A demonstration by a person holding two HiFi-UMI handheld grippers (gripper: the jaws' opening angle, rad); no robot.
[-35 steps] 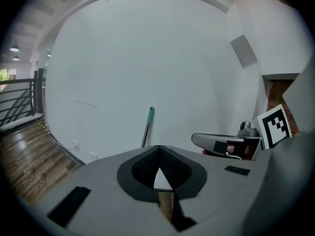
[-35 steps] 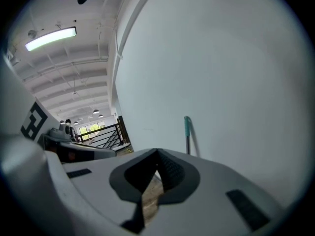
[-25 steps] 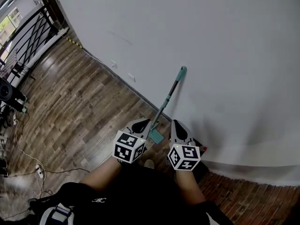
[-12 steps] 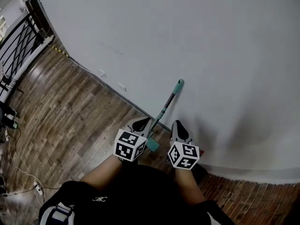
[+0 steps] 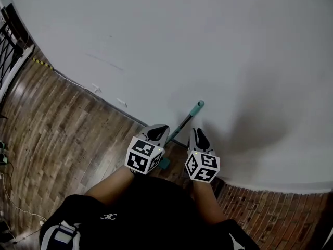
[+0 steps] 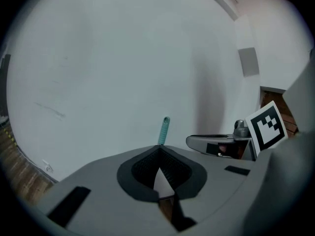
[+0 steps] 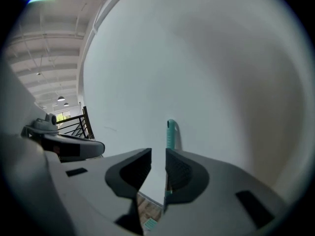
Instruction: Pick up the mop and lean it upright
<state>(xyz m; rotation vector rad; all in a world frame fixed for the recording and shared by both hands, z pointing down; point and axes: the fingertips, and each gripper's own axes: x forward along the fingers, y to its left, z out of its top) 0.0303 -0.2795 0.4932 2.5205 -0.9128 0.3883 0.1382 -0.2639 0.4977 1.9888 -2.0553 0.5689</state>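
Mop (image 5: pixel 186 121) stands between opening jaws of right gripper (image 7: pixel 158 155).

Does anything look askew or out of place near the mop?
Nothing stands out. The mop leans upright against the white wall, its head down by the wooden floor, with no spill or damage visible.

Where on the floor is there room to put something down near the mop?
The wooden floor left of the mop is bare, from the foot of the white wall out toward the railing. The reddish floor on the right, along the wall, looks free too. It is crowded at the mop's foot, close by the person's legs.
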